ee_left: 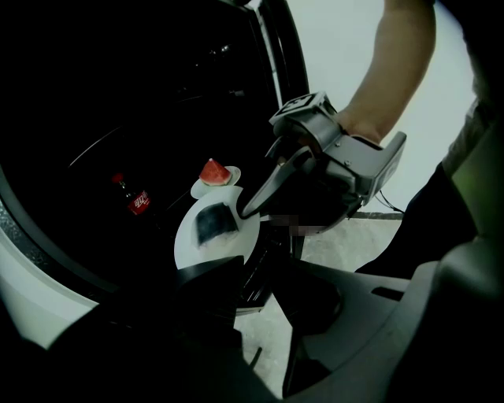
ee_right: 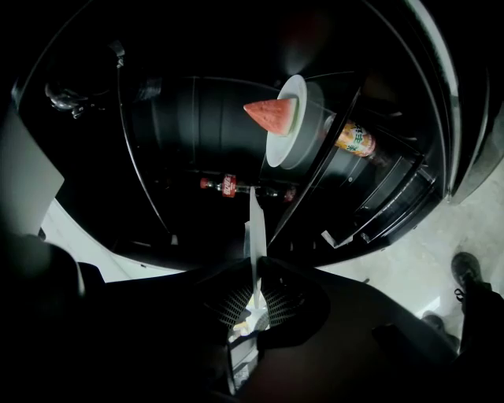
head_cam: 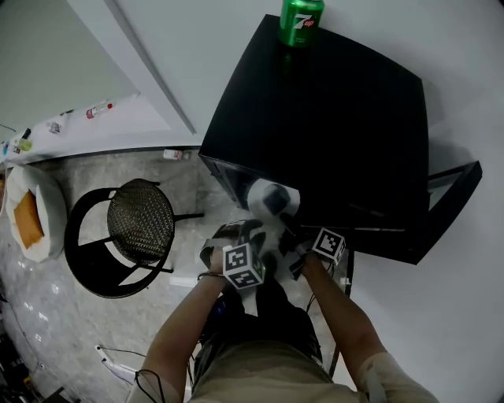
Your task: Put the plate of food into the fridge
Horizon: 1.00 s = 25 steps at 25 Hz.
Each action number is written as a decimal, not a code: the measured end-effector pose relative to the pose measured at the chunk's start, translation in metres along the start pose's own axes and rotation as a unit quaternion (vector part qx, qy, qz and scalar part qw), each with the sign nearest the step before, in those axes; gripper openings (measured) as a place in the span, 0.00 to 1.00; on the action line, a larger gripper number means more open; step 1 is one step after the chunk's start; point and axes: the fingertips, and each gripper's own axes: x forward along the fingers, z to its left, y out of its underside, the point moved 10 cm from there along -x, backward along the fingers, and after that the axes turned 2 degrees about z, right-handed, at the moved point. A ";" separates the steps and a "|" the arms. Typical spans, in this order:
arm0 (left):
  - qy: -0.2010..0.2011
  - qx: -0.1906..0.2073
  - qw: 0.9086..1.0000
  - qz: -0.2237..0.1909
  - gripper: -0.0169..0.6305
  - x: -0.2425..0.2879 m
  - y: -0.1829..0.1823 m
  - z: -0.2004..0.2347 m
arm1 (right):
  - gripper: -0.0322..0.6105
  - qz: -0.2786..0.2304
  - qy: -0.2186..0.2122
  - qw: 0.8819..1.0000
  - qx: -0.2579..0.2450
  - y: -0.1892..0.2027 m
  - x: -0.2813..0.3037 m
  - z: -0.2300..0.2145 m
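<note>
- Right gripper [ee_right: 255, 264] is clamped tight on the plate [ee_left: 189, 234] rim; left gripper [ee_left: 257, 261], half open, sits at its near edge.
- Best kept level, clearing the watermelon plate [ee_right: 293, 126] inside the fridge [head_cam: 331, 102].

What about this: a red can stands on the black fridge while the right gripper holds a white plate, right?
Not red: the head view shows a green 7UP can on the black fridge. The right gripper does hold the white plate.

Head view looks down; both gripper views face the fridge [head_cam: 331, 126].
</note>
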 end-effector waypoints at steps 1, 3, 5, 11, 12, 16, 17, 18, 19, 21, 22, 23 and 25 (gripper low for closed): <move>0.001 0.000 1.000 0.000 0.19 0.001 -0.001 0.000 | 0.10 -0.001 0.001 1.000 0.002 -0.001 0.001 -0.001; 0.003 -0.002 1.000 -0.001 0.19 0.001 -0.002 0.000 | 0.10 -0.003 0.008 1.000 0.008 -0.001 0.002 -0.003; 0.005 -0.006 1.000 -0.002 0.19 0.000 -0.002 0.000 | 0.10 -0.002 0.014 1.000 0.010 -0.003 0.005 -0.003; 0.009 -0.013 1.000 0.003 0.19 0.003 0.002 0.000 | 0.10 -0.012 0.004 1.000 0.026 -0.008 0.013 -0.009; 0.009 -0.012 1.000 0.004 0.19 0.004 0.003 0.000 | 0.10 -0.014 0.008 0.999 0.027 -0.008 0.014 -0.008; 0.008 -0.012 1.000 0.007 0.19 0.013 0.001 0.005 | 0.10 -0.015 0.005 0.999 0.030 -0.009 0.018 -0.015; 0.007 -0.014 1.000 0.007 0.19 0.015 0.000 0.007 | 0.10 -0.016 0.001 0.999 0.033 -0.010 0.020 -0.018; 0.006 -0.015 1.000 0.007 0.19 0.017 -0.002 0.009 | 0.10 -0.017 -0.002 0.999 0.036 -0.010 0.021 -0.019; 0.005 -0.016 1.000 0.007 0.19 0.019 -0.003 0.011 | 0.10 -0.018 -0.001 0.999 0.038 -0.011 0.022 -0.018; 0.004 -0.017 1.000 0.009 0.19 0.024 -0.005 0.014 | 0.10 -0.018 0.008 0.999 0.038 -0.010 0.022 -0.016; 0.003 -0.018 1.000 0.009 0.19 0.027 -0.006 0.014 | 0.10 -0.019 0.011 0.999 0.037 -0.010 0.021 -0.018; 0.001 -0.019 1.000 0.009 0.18 0.029 -0.007 0.015 | 0.10 -0.020 0.011 0.999 0.037 -0.010 0.022 -0.020; -0.007 -0.019 1.000 0.010 0.16 0.032 -0.006 0.018 | 0.10 -0.024 0.014 0.999 0.036 -0.011 0.024 -0.023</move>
